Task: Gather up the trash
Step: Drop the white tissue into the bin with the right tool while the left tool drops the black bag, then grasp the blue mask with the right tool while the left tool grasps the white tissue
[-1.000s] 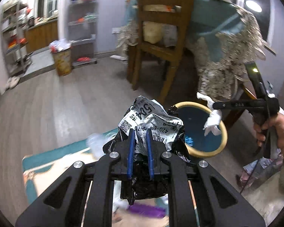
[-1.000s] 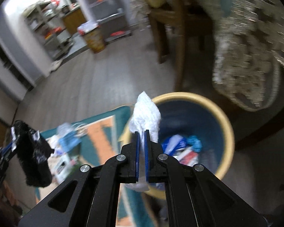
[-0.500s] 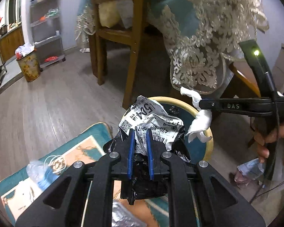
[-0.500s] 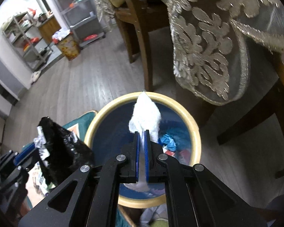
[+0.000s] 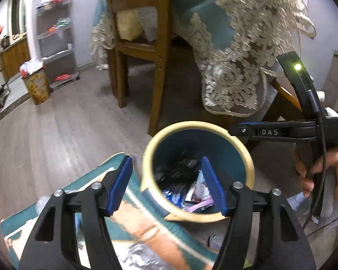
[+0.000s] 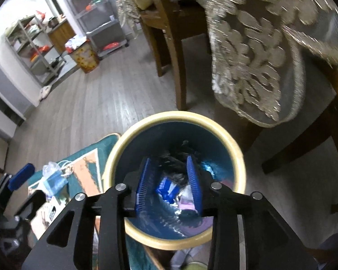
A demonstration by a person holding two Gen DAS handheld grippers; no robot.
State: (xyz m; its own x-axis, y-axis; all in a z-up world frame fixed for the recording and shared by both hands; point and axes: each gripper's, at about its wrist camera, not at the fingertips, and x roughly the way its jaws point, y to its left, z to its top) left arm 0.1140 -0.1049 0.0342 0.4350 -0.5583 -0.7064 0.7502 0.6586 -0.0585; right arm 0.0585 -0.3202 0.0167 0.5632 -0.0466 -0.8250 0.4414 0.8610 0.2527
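Both pairs of tongs are hanging over the bin (image 5: pixel 198 171), a round tub with a cream rim and a deep blue inside, standing on the wooden floor (image 5: pixel 56 123) at the edge of a teal and orange rug (image 5: pixel 142 222). The left tongs (image 5: pixel 166 184) are standing spread wide, with nothing between their blue pads, one pad over the rug and the other over the bin's mouth. The right tongs (image 6: pixel 169 184) are also gaping apart and gripping nothing, pointing straight down into the bin. From the left side the right tool is showing as a black bar reaching over the rim, with a hand (image 5: pixel 326 171) wrapped around its handle.

The trash (image 6: pixel 175 186) is lying at the bottom of the bin: a crumpled black wrapper, blue packets, and something white and something purple in the heap, partly blurred. More litter is sitting on the rug just beside the bin, among it a clear plastic bottle (image 6: pixel 53 175) and a scrap of silver foil (image 5: pixel 139 256).

Behind the bin a wooden chair (image 5: pixel 146 45) is standing next to a worktop draped with a teal cloth edged in lace (image 5: pixel 236 67). Farther back, near the metal shelves, a second, patterned bin (image 5: pixel 37 85) is standing heaped with rubbish.
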